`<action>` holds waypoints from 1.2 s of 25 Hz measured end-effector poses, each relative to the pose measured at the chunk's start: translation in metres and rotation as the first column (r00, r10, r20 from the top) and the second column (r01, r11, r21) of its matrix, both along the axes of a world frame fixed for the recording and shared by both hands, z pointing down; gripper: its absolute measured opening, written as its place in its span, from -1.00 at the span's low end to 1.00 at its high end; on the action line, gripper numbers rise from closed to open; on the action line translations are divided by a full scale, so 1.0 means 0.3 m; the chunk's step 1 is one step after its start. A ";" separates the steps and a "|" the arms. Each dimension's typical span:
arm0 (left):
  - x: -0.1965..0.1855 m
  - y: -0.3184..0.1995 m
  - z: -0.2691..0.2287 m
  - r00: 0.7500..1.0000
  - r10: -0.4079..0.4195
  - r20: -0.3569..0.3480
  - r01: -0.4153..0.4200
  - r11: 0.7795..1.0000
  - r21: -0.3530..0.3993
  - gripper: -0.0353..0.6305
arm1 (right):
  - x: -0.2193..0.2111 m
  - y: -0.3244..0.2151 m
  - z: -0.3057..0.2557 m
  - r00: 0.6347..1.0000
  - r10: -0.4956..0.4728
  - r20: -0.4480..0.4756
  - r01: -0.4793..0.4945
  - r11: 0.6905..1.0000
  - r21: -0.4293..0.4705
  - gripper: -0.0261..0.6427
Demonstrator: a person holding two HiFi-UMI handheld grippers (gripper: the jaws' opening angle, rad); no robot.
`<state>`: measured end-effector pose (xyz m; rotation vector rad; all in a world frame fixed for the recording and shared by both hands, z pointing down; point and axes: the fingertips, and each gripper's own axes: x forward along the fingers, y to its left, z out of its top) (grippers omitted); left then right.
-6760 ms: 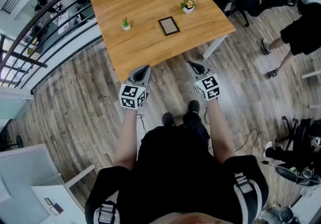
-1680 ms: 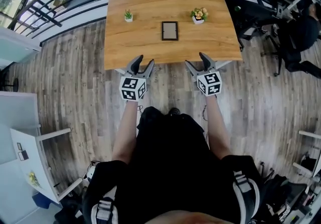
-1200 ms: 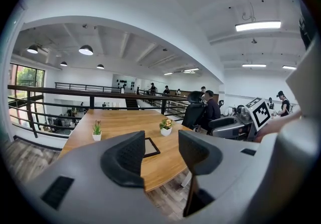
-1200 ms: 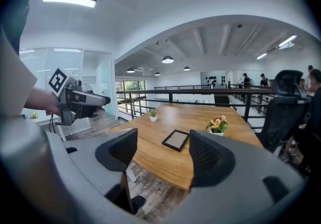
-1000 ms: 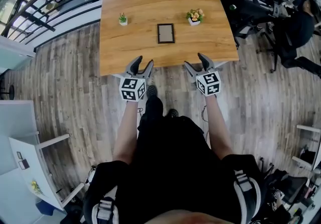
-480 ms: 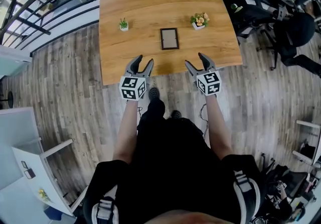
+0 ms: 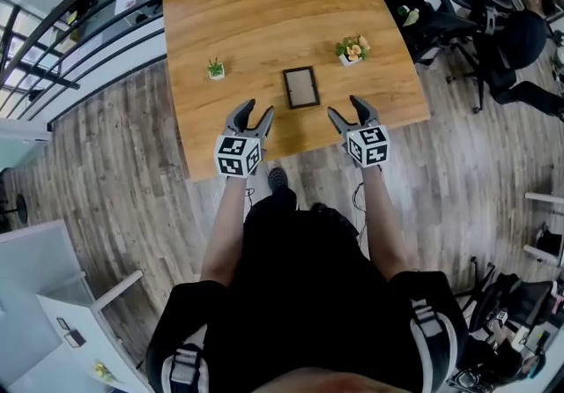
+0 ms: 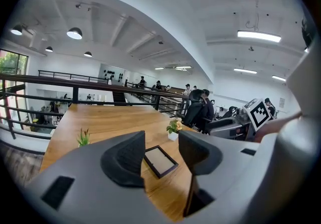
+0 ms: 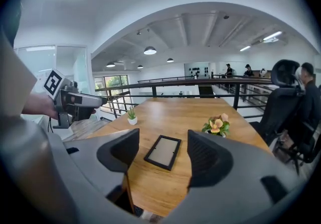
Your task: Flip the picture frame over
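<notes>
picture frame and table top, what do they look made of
Picture frame: thin dark matte border, probably painted wood or plastic; the pale inner panel could be glass or backing. Table: warm wood-look top with visible grain and a soft sheen, solid wood or laminate.

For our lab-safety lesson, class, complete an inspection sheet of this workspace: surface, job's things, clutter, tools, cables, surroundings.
Surface: wooden table, mostly bare.
Job's things: picture frame, flat near the front edge, untouched.
Clutter: small green plant; flower pot.
Tools: left tool open, empty; right tool with jaws closing, nothing between them.
Cables: thin cable by the person's feet.
Surroundings: railing, office chairs, plank floor.
</notes>
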<state>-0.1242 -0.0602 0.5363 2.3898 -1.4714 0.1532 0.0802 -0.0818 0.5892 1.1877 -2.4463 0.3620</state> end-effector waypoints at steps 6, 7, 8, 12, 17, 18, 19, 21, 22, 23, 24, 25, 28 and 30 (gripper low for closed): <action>-0.025 -0.121 0.005 0.997 0.076 0.024 -0.076 0.997 0.000 -0.23 | -0.025 -0.080 -0.011 0.995 0.091 0.033 -0.091 0.996 0.016 -0.05; -0.022 -0.139 0.015 0.996 0.089 0.027 -0.089 0.996 -0.007 -0.23 | -0.026 -0.083 -0.004 0.994 0.104 0.035 -0.105 0.994 0.012 -0.05; -0.017 -0.155 0.024 0.994 0.101 0.029 -0.101 0.995 -0.015 -0.23 | -0.027 -0.083 0.004 0.993 0.111 0.032 -0.112 0.994 0.008 -0.06; 0.017 -0.204 0.040 0.990 0.130 0.047 -0.129 0.991 -0.028 -0.23 | -0.015 -0.108 0.038 0.992 0.120 0.024 -0.120 0.993 -0.006 -0.06; 0.067 -0.245 0.064 0.990 0.124 0.067 -0.120 0.991 -0.050 -0.23 | 0.034 -0.180 0.080 0.993 0.113 0.040 -0.111 0.993 -0.034 -0.08; 0.070 -0.254 0.074 0.990 0.118 0.072 -0.114 0.992 -0.060 -0.23 | 0.035 -0.200 0.087 0.994 0.104 0.041 -0.103 0.994 -0.040 -0.08; 0.071 -0.262 0.088 0.991 0.110 0.076 -0.104 0.992 -0.072 -0.23 | 0.034 -0.219 0.097 0.995 0.094 0.042 -0.092 0.995 -0.047 -0.09; 0.073 -0.276 0.117 0.994 0.090 0.067 -0.083 0.992 -0.100 -0.23 | 0.033 -0.256 0.115 0.997 0.072 0.041 -0.070 0.996 -0.061 -0.08; 0.074 -0.284 0.131 0.995 0.079 0.057 -0.072 0.991 -0.114 -0.23 | 0.035 -0.276 0.122 0.997 0.065 0.041 -0.062 0.996 -0.067 -0.08; 0.076 -0.291 0.145 0.997 0.068 0.048 -0.062 0.990 -0.128 -0.23 | 0.037 -0.295 0.129 0.997 0.059 0.041 -0.056 0.996 -0.073 -0.08; 0.078 -0.297 0.161 0.997 0.059 0.043 -0.052 0.989 -0.141 -0.23 | 0.040 -0.314 0.138 0.998 0.053 0.040 -0.050 0.996 -0.080 -0.08; 0.081 -0.302 0.179 0.998 0.050 0.042 -0.043 0.987 -0.155 -0.23 | 0.042 -0.331 0.147 0.998 0.048 0.037 -0.044 0.995 -0.087 -0.08; 0.091 -0.316 0.239 0.999 0.026 0.030 -0.019 0.980 -0.199 -0.23 | 0.049 -0.370 0.181 0.999 0.024 0.022 -0.022 0.994 -0.107 -0.08; 0.095 -0.322 0.281 1.000 0.005 0.013 -0.002 0.973 -0.230 -0.23 | 0.051 -0.381 0.205 1.000 0.009 0.015 -0.007 0.992 -0.125 -0.08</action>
